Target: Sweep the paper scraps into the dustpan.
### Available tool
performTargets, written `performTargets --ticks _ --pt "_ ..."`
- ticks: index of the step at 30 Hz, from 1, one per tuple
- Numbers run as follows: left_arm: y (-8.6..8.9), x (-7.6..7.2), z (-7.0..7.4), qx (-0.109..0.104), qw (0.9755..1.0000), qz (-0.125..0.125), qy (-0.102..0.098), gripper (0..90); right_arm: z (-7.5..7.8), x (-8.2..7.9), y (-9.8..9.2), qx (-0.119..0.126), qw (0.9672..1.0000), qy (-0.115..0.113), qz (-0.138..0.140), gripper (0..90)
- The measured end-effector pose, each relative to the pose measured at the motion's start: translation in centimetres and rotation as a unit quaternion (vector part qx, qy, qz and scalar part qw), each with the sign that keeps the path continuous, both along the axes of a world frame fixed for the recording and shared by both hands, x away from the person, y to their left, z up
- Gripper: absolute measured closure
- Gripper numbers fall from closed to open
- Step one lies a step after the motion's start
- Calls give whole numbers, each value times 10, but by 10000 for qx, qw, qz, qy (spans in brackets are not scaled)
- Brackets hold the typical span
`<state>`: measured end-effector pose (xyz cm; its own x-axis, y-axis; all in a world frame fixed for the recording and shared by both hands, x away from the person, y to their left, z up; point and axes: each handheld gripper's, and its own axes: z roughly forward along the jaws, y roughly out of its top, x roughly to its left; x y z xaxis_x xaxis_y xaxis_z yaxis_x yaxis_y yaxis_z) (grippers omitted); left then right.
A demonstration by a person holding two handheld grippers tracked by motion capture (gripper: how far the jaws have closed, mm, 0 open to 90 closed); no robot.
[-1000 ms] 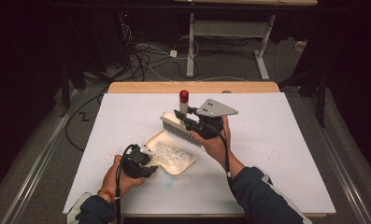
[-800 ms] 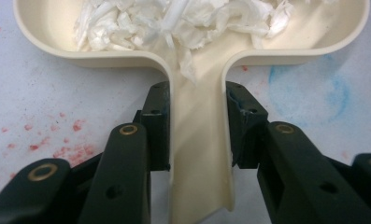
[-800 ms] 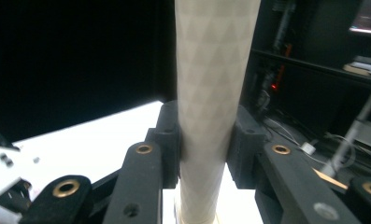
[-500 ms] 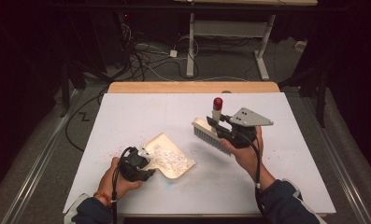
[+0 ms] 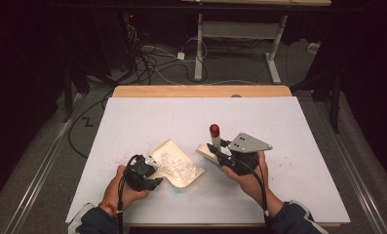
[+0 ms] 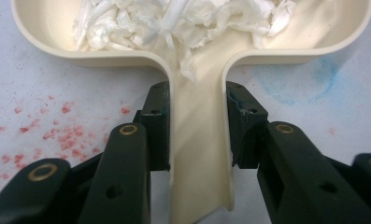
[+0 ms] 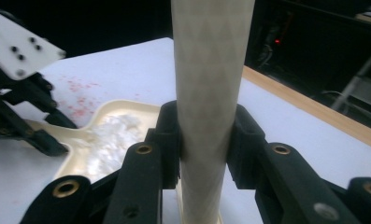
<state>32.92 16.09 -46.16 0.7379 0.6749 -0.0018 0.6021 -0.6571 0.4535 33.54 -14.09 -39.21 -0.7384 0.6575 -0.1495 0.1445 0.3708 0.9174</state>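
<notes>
L gripper is clamped on the dustpan handle, pan flat on the table w/ white shreds inside, while R gripper is clamped on the brush handle just beside it.

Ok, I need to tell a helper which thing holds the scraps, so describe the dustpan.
On the white table, look near the front edge, left of centre. The dustpan lies flat there, cream, heaped with white paper shreds, its handle clamped in the left gripper. The neighbouring brush carries a red-tipped handle instead.
</notes>
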Motion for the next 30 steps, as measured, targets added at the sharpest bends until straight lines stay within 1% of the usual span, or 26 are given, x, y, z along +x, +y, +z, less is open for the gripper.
performTargets --ticks 3,5,6,9,12,13,14,16,18,20,21,22,23,24,25,26,27,28,29,30 --pt "1 0 0 -30 10000 6 1 636 0 -4 12 46 9997 -17 230 705" --pt "1 0 -1 -37 10000 9 -2 636 0 -5 14 79 9996 -13 279 706" --pt "1 0 -1 -37 10000 10 -2 636 3 -8 16 137 9992 -35 375 706" --pt "1 -1 -1 -38 10000 17 -11 636 7 -10 13 307 9987 -120 392 706" --pt "0 -1 -1 -29 10000 17 -16 636 14 -10 5 517 9979 -224 322 706" --pt "0 -1 -1 -25 10000 18 -16 636 14 -10 5 517 9979 -224 322 706" --pt "0 -1 0 -22 10000 21 -22 636 20 -9 -1 587 9974 -283 296 706" --pt "0 -1 0 -24 10000 22 -17 636 22 -8 -5 636 9972 -338 208 706" --pt "0 -1 -1 -37 10000 24 -16 636 21 -6 -8 681 9971 -300 169 706" --pt "0 -1 -1 -39 10000 28 -16 636 20 -4 -9 680 9970 -330 147 706" --pt "0 -1 -1 -43 10000 31 -16 636 16 -2 -9 631 9971 -431 34 706" --pt "0 -1 -1 -43 10000 31 -16 636 14 0 -9 599 9971 -476 -25 705" --pt "0 -1 -1 -44 10000 30 -16 636 14 0 -9 599 9971 -476 -25 705" --pt "0 -1 -1 -43 10000 31 -18 636 9 4 -9 516 9974 -483 -137 706" --pt "0 -1 -1 -39 10000 31 -20 636 9 4 -9 516 9974 -483 -137 706" --pt "0 -1 -1 -39 10000 33 -20 635 2 7 -8 367 9977 -510 -262 706" --pt "0 -1 -1 -41 10000 35 -19 635 -1 8 -6 276 9977 -535 -322 706" --pt "0 -1 -1 -38 10000 31 -19 635 -1 8 -6 276 9977 -535 -322 706" --pt "0 -1 -1 -41 10000 34 -18 635 -4 9 -4 183 9978 -533 -351 706" --pt "0 -1 -1 -39 10000 33 -19 635 -8 9 1 147 9980 -501 -363 706"
